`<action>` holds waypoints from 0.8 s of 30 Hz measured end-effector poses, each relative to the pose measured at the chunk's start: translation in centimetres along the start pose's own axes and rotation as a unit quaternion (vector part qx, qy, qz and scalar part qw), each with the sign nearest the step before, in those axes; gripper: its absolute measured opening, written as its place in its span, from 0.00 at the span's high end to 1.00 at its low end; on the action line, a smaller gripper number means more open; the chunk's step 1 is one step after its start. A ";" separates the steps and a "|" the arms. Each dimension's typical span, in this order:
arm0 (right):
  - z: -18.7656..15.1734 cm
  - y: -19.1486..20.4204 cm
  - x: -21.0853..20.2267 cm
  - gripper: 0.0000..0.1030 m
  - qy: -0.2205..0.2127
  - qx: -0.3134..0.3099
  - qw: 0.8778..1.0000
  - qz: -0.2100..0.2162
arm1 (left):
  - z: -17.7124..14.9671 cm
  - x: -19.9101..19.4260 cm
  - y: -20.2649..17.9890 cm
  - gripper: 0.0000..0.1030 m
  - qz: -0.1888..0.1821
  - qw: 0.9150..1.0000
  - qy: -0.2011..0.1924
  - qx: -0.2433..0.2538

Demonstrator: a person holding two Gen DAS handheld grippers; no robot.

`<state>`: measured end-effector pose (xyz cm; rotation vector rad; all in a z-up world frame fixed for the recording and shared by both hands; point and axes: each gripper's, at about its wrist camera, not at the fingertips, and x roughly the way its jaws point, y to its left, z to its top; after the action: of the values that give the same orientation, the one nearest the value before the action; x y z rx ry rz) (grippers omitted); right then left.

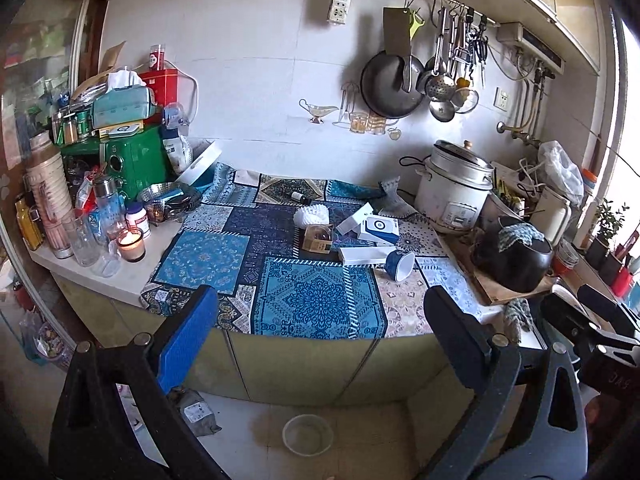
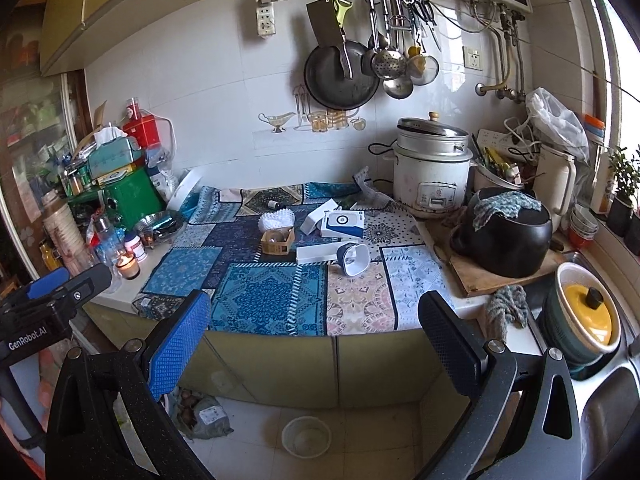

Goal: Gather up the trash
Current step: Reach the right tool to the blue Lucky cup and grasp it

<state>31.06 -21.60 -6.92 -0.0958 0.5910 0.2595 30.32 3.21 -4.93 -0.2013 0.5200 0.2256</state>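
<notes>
On the blue patterned cloth point(image 1: 316, 296) lie loose items: a white and blue box point(image 1: 378, 229), a long white box point(image 1: 366, 255), a small brown carton point(image 1: 317, 239), a white foam net point(image 1: 311, 215), a tipped blue cup point(image 1: 401, 264) and a small dark bottle point(image 1: 301, 197). The same items show in the right wrist view: box point(image 2: 343, 224), carton point(image 2: 277, 241), cup point(image 2: 354, 259). My left gripper point(image 1: 320, 340) is open in front of the counter edge, holding nothing. My right gripper point(image 2: 316, 344) is open too, equally far back.
A lit candle point(image 1: 131, 243) stands among jars and bottles at the left. A white rice cooker point(image 1: 456, 186) and a black pot point(image 1: 514, 254) on a board sit at the right. A sink with a yellow-lidded pot point(image 2: 586, 312) is far right. A bowl point(image 1: 307, 434) lies on the floor.
</notes>
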 end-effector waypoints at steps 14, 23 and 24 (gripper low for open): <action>2.3 -6.4 14.9 0.00 0.118 -0.003 0.993 -0.018 | 3.3 17.5 -2.0 0.00 0.043 0.995 0.084 -0.034; 3.3 -8.3 23.4 0.00 0.180 0.069 0.981 -0.036 | 4.4 28.6 0.6 0.02 0.042 0.990 0.137 -0.011; 3.5 -8.3 24.2 0.00 0.181 0.076 0.980 -0.041 | 4.8 29.9 0.9 0.06 0.033 0.989 0.141 -0.008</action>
<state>54.52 -23.89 -17.48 -0.0189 0.9655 0.1161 57.56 10.12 -16.29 -0.2328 0.8075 0.2671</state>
